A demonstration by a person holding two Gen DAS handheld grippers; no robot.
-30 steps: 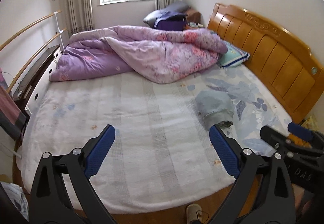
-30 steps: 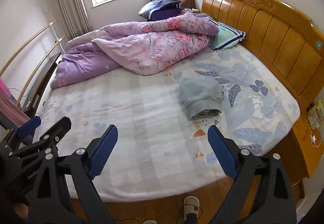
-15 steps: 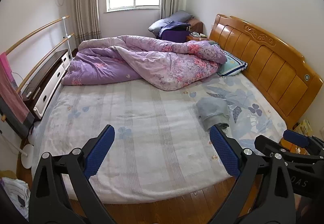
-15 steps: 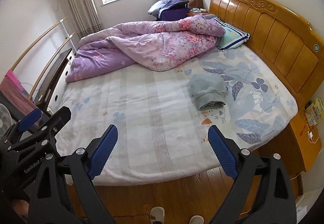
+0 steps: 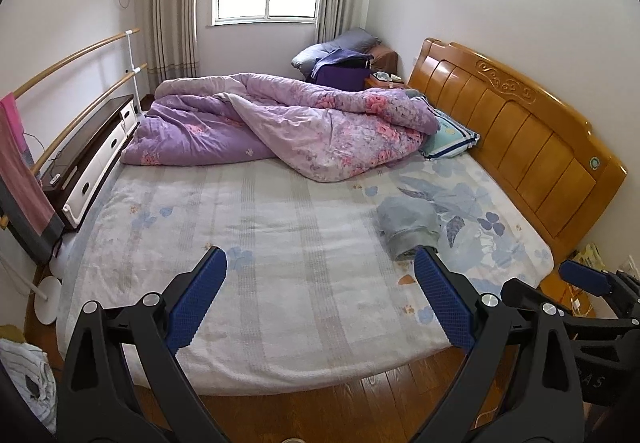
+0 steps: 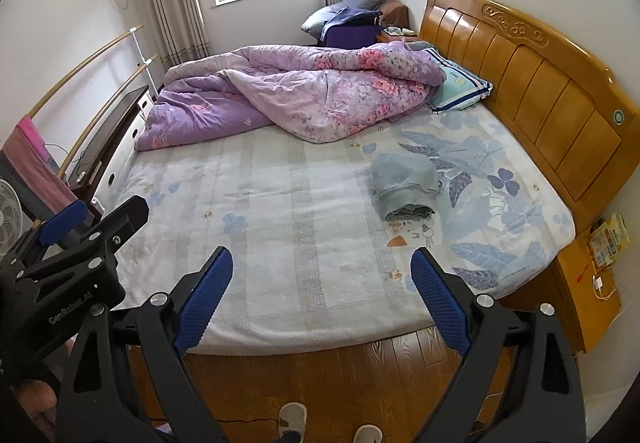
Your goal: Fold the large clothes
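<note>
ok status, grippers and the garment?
Left gripper open, empty. Right gripper open, empty. Grey garment folded on bed, untouched. Nothing in the way.

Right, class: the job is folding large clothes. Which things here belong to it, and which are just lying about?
Part of the job:
- folded grey garment on the bed
- left gripper, open
- right gripper, open

Lying about:
- purple quilt
- pillow
- pink towel
- fan

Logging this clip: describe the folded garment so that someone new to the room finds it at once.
Start at the wooden headboard and look onto the mattress in front of it. The folded grey-blue garment lies alone on the leaf-printed part of the sheet, apart from the purple floral quilt; it is the only small, plain-coloured bundle there.
</note>
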